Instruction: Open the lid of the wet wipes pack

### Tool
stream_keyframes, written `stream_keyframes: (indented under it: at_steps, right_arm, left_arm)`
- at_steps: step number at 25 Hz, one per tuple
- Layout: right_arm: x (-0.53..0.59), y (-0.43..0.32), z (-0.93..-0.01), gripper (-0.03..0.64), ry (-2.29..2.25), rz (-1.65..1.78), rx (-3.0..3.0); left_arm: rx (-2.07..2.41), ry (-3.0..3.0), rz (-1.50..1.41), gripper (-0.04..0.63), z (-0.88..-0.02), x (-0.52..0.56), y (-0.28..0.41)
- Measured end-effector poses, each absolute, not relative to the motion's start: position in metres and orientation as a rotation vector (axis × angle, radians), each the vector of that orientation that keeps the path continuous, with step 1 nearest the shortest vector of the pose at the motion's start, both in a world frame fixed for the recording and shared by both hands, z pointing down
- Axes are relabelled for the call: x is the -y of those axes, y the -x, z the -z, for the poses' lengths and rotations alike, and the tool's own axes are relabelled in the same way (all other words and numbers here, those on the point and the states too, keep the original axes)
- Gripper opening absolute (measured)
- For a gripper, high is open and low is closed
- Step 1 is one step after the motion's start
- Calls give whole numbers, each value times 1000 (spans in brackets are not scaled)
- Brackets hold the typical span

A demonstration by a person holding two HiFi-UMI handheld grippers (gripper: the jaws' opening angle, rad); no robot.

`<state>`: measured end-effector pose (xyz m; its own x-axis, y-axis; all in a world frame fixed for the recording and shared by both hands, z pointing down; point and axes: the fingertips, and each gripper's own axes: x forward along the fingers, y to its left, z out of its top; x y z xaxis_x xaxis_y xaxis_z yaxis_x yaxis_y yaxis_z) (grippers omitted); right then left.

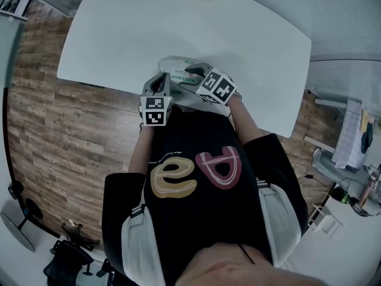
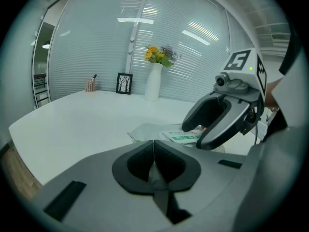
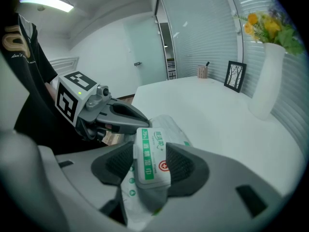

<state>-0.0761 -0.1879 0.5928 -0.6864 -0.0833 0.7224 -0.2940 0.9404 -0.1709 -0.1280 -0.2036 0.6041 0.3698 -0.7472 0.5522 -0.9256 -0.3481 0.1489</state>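
So, biggest thing first: the white worktop (image 1: pixel 226 34) fills most of my head view, and both my tongs are working right at its near edge, around the middle.

My left tongs (image 2: pixel 153 143) are closed, pads meeting at the tip. They sit just beside the near-left edge of the pack. I honestly can't tell whether a bit of the wrapper is caught between them. My right tongs (image 3: pixel 150 151) come in from the other side and point steeply down. They stand wide and are clamped on the lid, one dark pad pressing on each long side of it. The two tongs are close together, nearly tip to tip over the pack.

Over by the worktop's far edge there's a tall white vase (image 2: pixel 153 83) with yellow flowers (image 2: pixel 158 54) in it, well apart from everything I'm handling.

The wet wipes pack (image 1: pixel 176 69) lies on the worktop close to that near edge, a soft pale wrapper with green print.

Left of the vase is a small black picture frame (image 2: pixel 124 83), standing upright.

The lid (image 3: pixel 153 163) is a white rectangle with a green label and a little red round mark. It sits between my right pads, with wrapper showing below it.

Smallest is a little pen cup (image 2: pixel 90 85), left of the frame.
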Motion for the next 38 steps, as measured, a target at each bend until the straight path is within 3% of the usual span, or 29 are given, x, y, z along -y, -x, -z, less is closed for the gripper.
stream_keyframes:
  at_steps: [17, 38]
  right_arm:
    - [177, 79, -573, 109, -252, -204, 2304]
    - [185, 81, -559, 60, -290, -169, 2312]
  left_arm:
    - [1450, -2216, -552, 18, -601, 200, 126]
    - [1445, -2243, -587, 18, -602, 202, 128]
